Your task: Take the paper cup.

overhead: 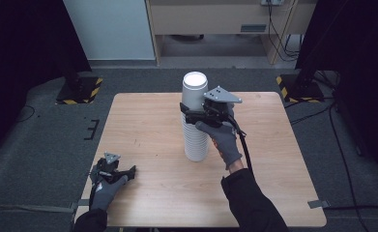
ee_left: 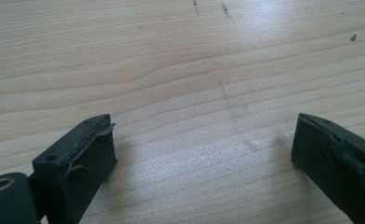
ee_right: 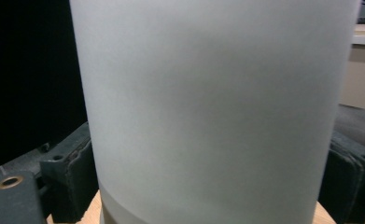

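With the right gripper (overhead: 190,113) set around the top cup (overhead: 195,92) of the stack (overhead: 196,140) standing mid-counter (overhead: 283,159), we should squeeze lightly and lift straight up, while the left gripper (overhead: 123,173) rests with jaws wide, empty, at the near left edge.

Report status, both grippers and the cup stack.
Right gripper around top cup, grip unconfirmed. Left gripper open, low over table. Cup stack upright. Nothing in the way.
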Tool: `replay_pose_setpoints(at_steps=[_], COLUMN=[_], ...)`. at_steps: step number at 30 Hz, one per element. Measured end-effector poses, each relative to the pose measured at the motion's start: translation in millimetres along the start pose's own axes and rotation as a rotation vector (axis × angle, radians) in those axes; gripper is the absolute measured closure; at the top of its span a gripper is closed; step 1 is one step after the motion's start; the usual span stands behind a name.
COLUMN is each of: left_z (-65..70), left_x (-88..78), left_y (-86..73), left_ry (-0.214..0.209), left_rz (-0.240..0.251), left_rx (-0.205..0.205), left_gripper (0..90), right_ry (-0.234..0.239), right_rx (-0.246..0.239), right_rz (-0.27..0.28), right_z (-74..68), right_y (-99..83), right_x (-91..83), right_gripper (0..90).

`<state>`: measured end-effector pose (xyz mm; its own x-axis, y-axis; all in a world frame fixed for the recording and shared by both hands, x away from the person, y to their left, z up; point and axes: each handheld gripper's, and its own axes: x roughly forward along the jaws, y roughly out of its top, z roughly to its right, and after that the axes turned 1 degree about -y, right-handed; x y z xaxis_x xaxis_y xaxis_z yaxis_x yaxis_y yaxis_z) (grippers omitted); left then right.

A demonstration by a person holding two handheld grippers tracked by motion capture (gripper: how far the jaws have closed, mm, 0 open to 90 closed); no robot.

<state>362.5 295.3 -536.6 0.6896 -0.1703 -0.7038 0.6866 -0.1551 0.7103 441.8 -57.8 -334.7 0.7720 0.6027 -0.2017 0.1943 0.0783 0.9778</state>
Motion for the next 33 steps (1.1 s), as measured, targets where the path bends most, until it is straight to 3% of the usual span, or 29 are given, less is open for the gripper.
replay_pose_setpoints(at_steps=[14,18,33], left_z=[0.0,-0.1,0.0], left_x=[0.0,0.0,0.0], left_y=[0.0,0.0,0.0], left_ry=[0.000,0.000,0.000], left_rz=[0.000,0.000,0.000], left_rx=[0.000,0.000,0.000], left_gripper=[5.4,5.4,5.3], right_ry=[0.016,0.025,0.043], right_rx=[-0.012,0.004,0.032], right_rz=[-0.009,0.038,0.107], right_z=[2.0,1.5,3.0], right_y=[2.7,12.6,38.9], right_x=[-2.8,-6.4,-17.7], right_gripper=[11.8,11.8,11.8])
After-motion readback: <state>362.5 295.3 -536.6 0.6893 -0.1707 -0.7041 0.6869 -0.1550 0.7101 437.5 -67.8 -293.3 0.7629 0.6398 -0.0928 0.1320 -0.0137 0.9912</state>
